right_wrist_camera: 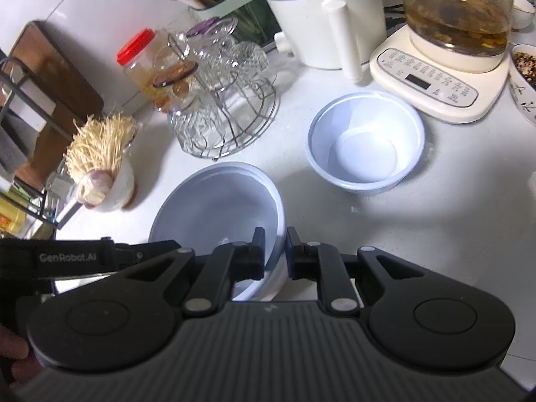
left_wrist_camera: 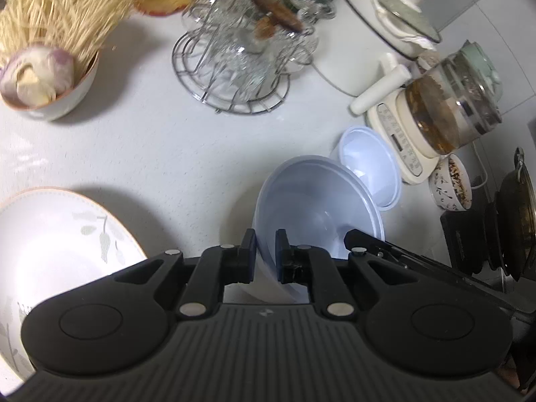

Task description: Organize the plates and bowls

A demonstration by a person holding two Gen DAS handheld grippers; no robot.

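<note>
A wide pale blue bowl (left_wrist_camera: pixel 318 201) hangs tilted just above the white counter, held from two sides. My left gripper (left_wrist_camera: pixel 265 238) is shut on its near rim, one pad inside and one outside. From the opposite side my right gripper (right_wrist_camera: pixel 275 238) is shut on the same bowl (right_wrist_camera: pixel 217 201). A smaller pale blue bowl (right_wrist_camera: pixel 365 140) stands upright on the counter just beyond, also seen in the left wrist view (left_wrist_camera: pixel 368 171). A white plate with a leaf pattern (left_wrist_camera: pixel 50 234) lies at the lower left of the left wrist view.
A wire rack of glass cups (right_wrist_camera: pixel 227 100) stands behind the bowls. A white pot (right_wrist_camera: pixel 321 16), a glass kettle on its cream base (right_wrist_camera: pixel 435 77) and a patterned bowl (left_wrist_camera: pixel 450 184) crowd the right. A bowl with garlic and toothpicks (left_wrist_camera: pixel 47 77) sits left.
</note>
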